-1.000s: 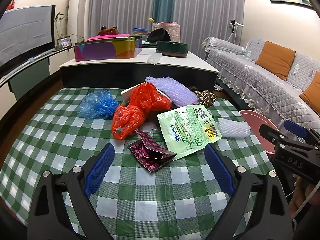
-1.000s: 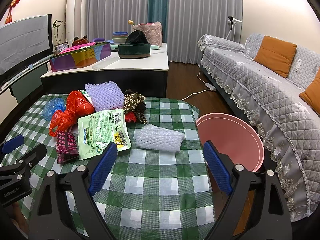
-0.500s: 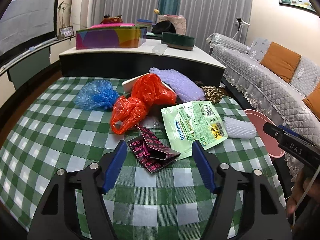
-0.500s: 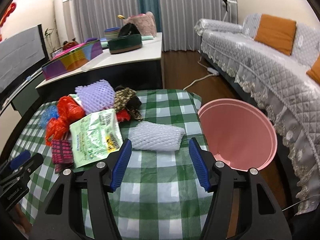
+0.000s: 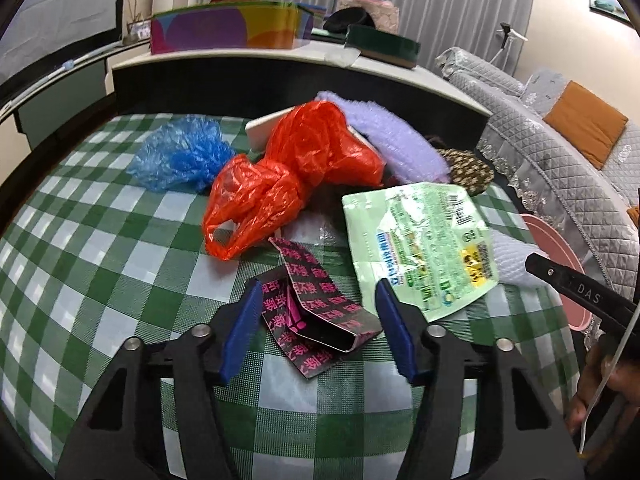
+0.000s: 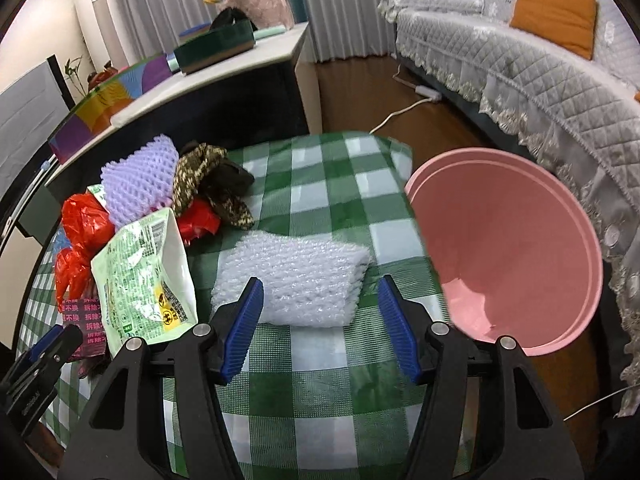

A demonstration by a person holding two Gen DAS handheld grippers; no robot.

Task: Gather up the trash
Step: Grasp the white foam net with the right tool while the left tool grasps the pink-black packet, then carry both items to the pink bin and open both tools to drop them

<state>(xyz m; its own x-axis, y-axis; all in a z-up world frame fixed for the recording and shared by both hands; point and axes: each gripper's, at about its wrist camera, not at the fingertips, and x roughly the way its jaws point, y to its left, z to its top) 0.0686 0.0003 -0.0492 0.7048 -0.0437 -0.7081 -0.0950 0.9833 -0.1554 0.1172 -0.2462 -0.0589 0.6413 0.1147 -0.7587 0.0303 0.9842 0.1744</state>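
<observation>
- Your left gripper is closing, its jaws about half apart around the crumpled black wrapper with pink print on the green-and-white checked tablecloth; the pads are not yet pressing it.
- Your right gripper stands half open astride the near end of the white foam net sleeve, gripping nothing.
- The round pink plastic basin sits just beside the table edge, to the right.

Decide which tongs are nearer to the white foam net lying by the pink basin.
Right. The right tongs sit directly over the white foam net, open; the left tongs straddle the black-and-pink wrapper, closing, beyond the green packet.
</observation>
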